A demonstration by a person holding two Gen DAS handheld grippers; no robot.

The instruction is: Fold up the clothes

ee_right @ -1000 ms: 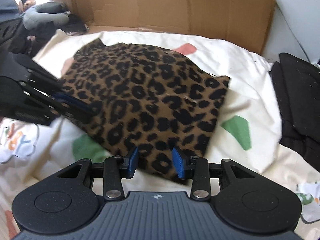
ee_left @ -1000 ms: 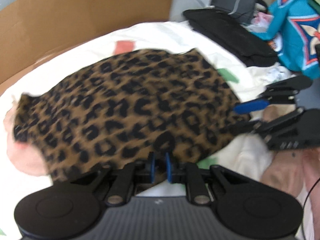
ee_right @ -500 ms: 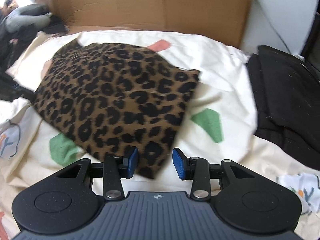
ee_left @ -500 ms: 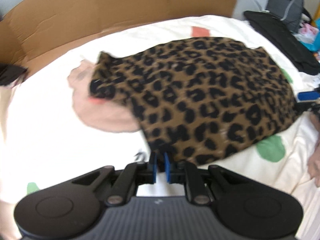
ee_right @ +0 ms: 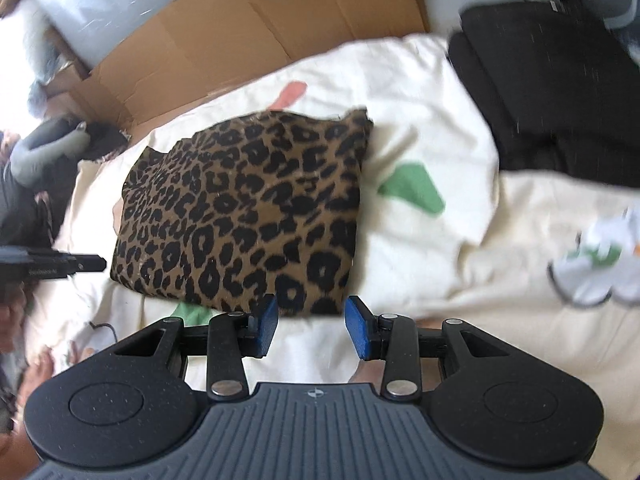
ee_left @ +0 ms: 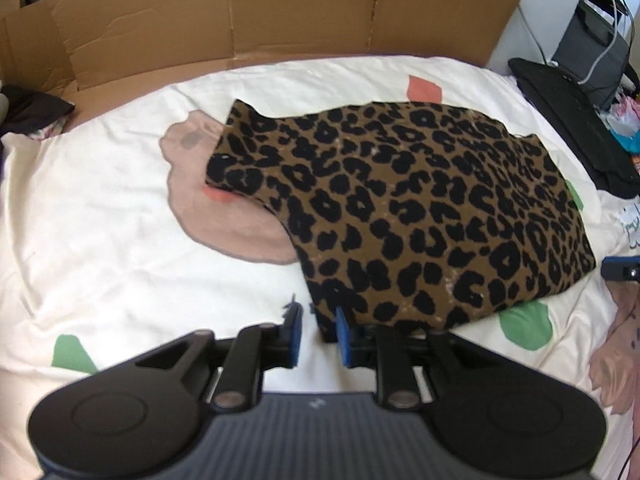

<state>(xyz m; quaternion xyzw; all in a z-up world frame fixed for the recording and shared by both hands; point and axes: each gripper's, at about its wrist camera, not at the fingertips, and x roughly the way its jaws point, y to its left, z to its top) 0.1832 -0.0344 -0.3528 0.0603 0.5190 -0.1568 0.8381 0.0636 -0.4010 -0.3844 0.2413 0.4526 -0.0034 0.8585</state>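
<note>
A folded leopard-print garment [ee_left: 420,216] lies flat on the cream patterned bed sheet [ee_left: 100,220]. My left gripper [ee_left: 319,332] sits at its near left corner. Its jaws are opening, sheet shows in the gap, and the corner lies just past the right pad, not pinched. In the right wrist view the leopard-print garment [ee_right: 248,216] lies ahead. My right gripper [ee_right: 312,326] is open at its near edge, with only bare sheet between the blue pads [ee_right: 267,326]. The right gripper's tip [ee_left: 620,270] shows at the garment's right side, and the left gripper [ee_right: 60,266] at its left.
Flattened cardboard [ee_left: 280,12] stands along the far side of the bed. A stack of black clothes [ee_right: 560,92] lies to the right on the sheet. A grey case with cables [ee_left: 592,40] is beyond it. Dark clothes and a grey pillow [ee_right: 44,152] sit far left.
The left jaws, shut on the garment's corner before, have parted and let it go. The garment now lies flat. The right gripper has rolled and drawn back off the edge.
</note>
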